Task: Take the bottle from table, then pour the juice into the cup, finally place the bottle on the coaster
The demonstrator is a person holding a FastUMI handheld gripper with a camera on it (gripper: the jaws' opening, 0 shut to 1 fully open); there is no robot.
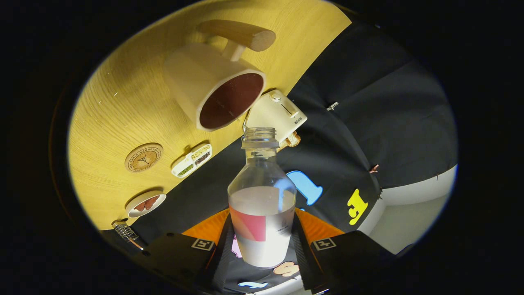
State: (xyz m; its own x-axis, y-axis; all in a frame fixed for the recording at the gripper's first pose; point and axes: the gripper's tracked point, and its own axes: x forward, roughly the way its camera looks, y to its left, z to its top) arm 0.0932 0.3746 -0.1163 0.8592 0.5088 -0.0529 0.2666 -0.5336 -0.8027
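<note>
My gripper [262, 239] is shut on a clear bottle [262, 205], both fingers pressing its lower body. The bottle has no cap, carries a red and white label and holds pale liquid about halfway up. It is lifted off the table and the whole view is rolled sideways. Beyond the bottle's open mouth [259, 133] stands a cream cup [213, 92] with a wooden handle and a dark brown inside, on the wooden table [123, 110]. A round wooden coaster [143, 157] lies on the table, off to the side of the cup.
A small cream appliance [276, 112] sits by the table's edge next to the cup. A white tray of spices [191, 160] and a small white dish [145, 203] lie near the coaster. A metal whisk-like tool [125, 231] lies at the table's edge. Black cloth wall lies beyond.
</note>
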